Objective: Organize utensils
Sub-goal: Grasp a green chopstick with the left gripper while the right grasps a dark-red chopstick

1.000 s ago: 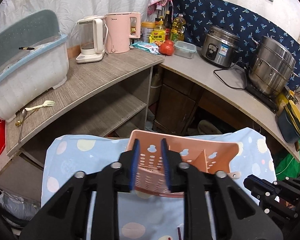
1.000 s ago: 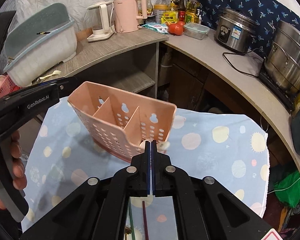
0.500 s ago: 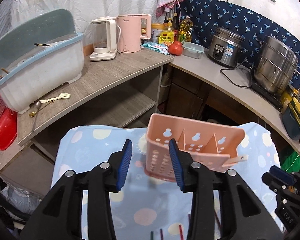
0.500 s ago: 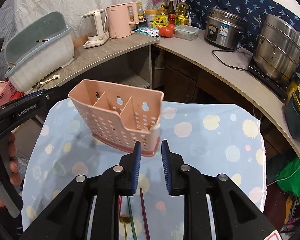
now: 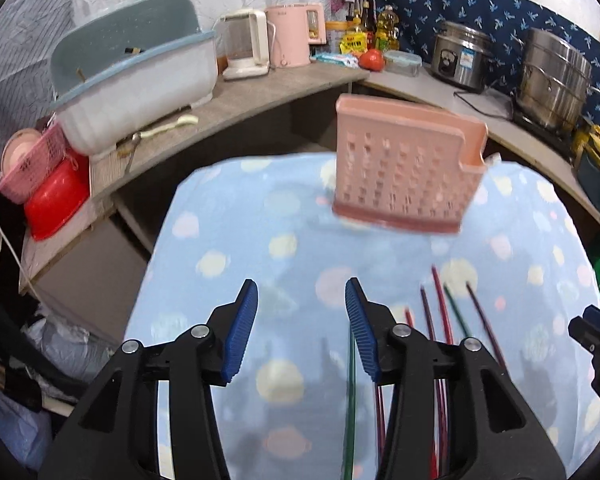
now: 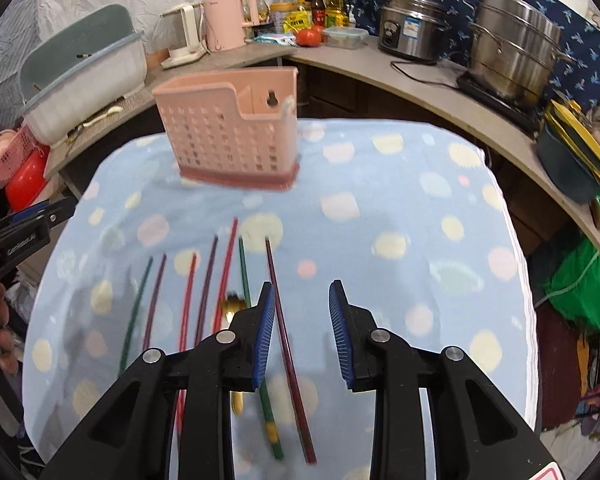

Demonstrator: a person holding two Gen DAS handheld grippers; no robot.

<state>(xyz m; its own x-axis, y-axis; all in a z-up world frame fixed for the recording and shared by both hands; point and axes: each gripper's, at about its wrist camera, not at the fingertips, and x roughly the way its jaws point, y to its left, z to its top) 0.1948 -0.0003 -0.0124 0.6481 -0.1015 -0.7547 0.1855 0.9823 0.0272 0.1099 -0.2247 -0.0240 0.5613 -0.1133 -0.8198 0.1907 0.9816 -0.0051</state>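
Chopsticks (image 6: 228, 264), maybe a spoon (image 6: 233, 307), before caddy (image 6: 232, 136).

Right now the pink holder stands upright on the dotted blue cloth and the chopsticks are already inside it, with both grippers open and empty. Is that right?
Not quite. The chopsticks are not inside the pink holder; they lie loose on the dotted blue cloth in front of it, as the right wrist view shows. The rest holds: the holder stands upright, and the left gripper and right gripper are open and empty.
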